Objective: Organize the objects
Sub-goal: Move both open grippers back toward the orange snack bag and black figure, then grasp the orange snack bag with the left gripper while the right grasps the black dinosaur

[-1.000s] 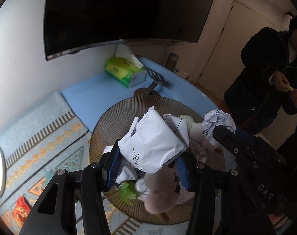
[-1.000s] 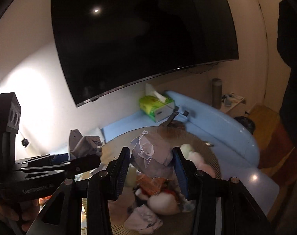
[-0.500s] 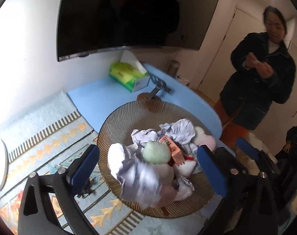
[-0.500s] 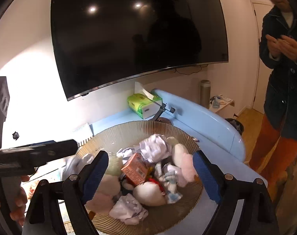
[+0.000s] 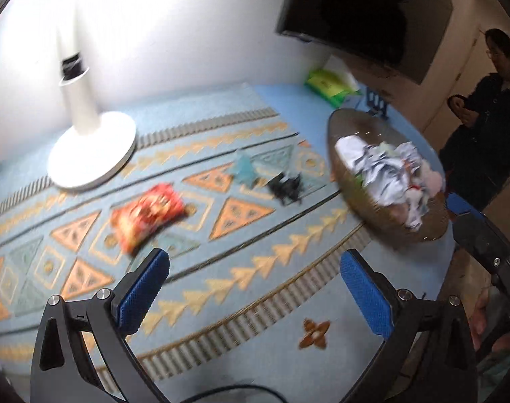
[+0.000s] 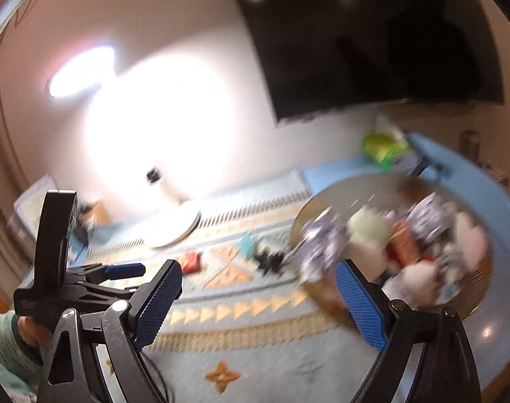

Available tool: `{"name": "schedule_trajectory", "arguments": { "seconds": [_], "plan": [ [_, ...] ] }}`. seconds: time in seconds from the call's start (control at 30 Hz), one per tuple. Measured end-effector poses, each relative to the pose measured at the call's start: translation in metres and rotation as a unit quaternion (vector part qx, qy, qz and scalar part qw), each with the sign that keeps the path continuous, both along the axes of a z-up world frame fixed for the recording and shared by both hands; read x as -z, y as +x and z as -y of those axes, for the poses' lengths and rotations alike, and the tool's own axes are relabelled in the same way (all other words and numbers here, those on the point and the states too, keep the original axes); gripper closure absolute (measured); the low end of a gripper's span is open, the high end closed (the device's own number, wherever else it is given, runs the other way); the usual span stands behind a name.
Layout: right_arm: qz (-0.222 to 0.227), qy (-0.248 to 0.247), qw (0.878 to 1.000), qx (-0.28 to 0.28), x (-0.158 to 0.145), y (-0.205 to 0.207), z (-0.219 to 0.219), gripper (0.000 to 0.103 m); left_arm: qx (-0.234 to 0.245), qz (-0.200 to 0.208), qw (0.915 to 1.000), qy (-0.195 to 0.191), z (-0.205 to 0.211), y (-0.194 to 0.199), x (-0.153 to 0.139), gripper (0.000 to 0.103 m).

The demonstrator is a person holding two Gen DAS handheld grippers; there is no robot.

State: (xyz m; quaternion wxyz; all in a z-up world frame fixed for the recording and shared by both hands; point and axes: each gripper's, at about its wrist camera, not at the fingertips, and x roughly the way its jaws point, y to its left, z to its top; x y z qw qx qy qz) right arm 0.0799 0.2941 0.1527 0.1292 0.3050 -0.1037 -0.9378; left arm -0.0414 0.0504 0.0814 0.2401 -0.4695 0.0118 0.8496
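Both pairs of tongs are seen released and empty: the left gripper (image 5: 255,288) is spread wide over bare rug, and the right gripper (image 6: 258,299), whose jaws have just been opening, is likewise parted with nothing between its blue pads. The step in hand is judged to be the turn away from the wire basket (image 5: 382,221), already heaped with crumpled paper (image 5: 386,171) and soft toys, toward the loose things not yet gathered. These are found on the patterned rug (image 5: 241,302), well apart from the tongs: a red snack packet (image 5: 147,215), a small teal object (image 5: 244,168) and a black tangle (image 5: 287,188) just beside it, the last two near the basket's rim. The packet is judged the likeliest next pick for the left tongs; a lowering over it and a closing across its narrow side would be called for, and its slick, puffy wrapper may slide. Both views are blurred, so finer detail cannot be told. The rug is laid on a blue table (image 5: 288,100) set against a white wall, where a white lamp base (image 5: 93,147), a green tissue box (image 5: 329,84) and a dark wall screen (image 5: 366,10) are seen; a person in dark clothes (image 5: 483,127) is standing at the right.
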Motion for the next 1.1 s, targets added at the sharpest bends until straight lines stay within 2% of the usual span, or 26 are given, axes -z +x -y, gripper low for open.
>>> {"name": "schedule_trajectory", "arguments": {
  "seconds": [0.07,0.17,0.27,0.33,0.47,0.57,0.67,0.7,0.77,0.83,0.9,1.0,1.07,1.1],
  "plan": [
    [0.032,-0.007,0.999,-0.027,0.015,-0.003,0.015,0.011,-0.044,0.025,0.9987,-0.004,0.022,0.001,0.015,0.001],
    [0.066,-0.013,0.996,-0.052,0.032,-0.011,0.033,0.011,-0.105,0.044,0.9934,0.01,0.047,-0.004,0.027,0.001],
    [0.085,0.006,0.995,-0.048,0.045,-0.024,0.047,0.011,-0.152,0.039,0.9876,0.007,0.068,-0.015,0.035,0.001],
    [0.093,0.03,0.994,-0.049,0.054,-0.034,0.058,0.011,-0.172,0.035,0.9844,-0.018,0.071,-0.028,0.041,0.001],
    [0.113,0.088,0.989,-0.034,0.074,-0.067,0.081,0.011,-0.17,0.026,0.9844,-0.038,0.068,-0.055,0.054,0.001],
    [0.148,0.084,0.985,0.005,0.096,-0.09,0.085,0.011,-0.167,0.03,0.9845,-0.043,0.061,-0.078,0.064,0.001],
    [0.164,0.115,0.979,0.025,0.113,-0.104,0.092,0.01,-0.165,0.04,0.9845,-0.044,0.053,-0.094,0.075,0.001],
    [0.149,0.136,0.979,0.038,0.114,-0.107,0.095,0.01,-0.164,0.027,0.9846,-0.055,0.048,-0.096,0.075,0.001],
    [0.15,0.155,0.974,0.065,0.117,-0.116,0.096,0.005,-0.145,0.015,0.9861,-0.08,0.037,-0.098,0.078,0.001],
    [0.156,0.148,0.972,0.092,0.118,-0.126,0.093,0.0,-0.131,0.0,0.9855,-0.108,0.025,-0.096,0.081,0.001],
    [0.158,0.151,0.97,0.108,0.117,-0.133,0.092,0.0,-0.145,-0.014,0.985,-0.093,0.026,-0.093,0.08,0.006],
    [0.157,0.15,0.971,0.096,0.117,-0.139,0.093,0.0,-0.127,-0.025,0.9882,-0.082,0.027,-0.089,0.075,0.023],
    [0.155,0.153,0.973,0.082,0.118,-0.143,0.096,0.0,-0.126,-0.023,0.9886,-0.078,0.029,-0.088,0.072,0.026],
    [0.154,0.154,0.973,0.076,0.121,-0.148,0.098,0.0,-0.129,-0.023,0.9886,-0.074,0.031,-0.087,0.071,0.035]
  ]
}}
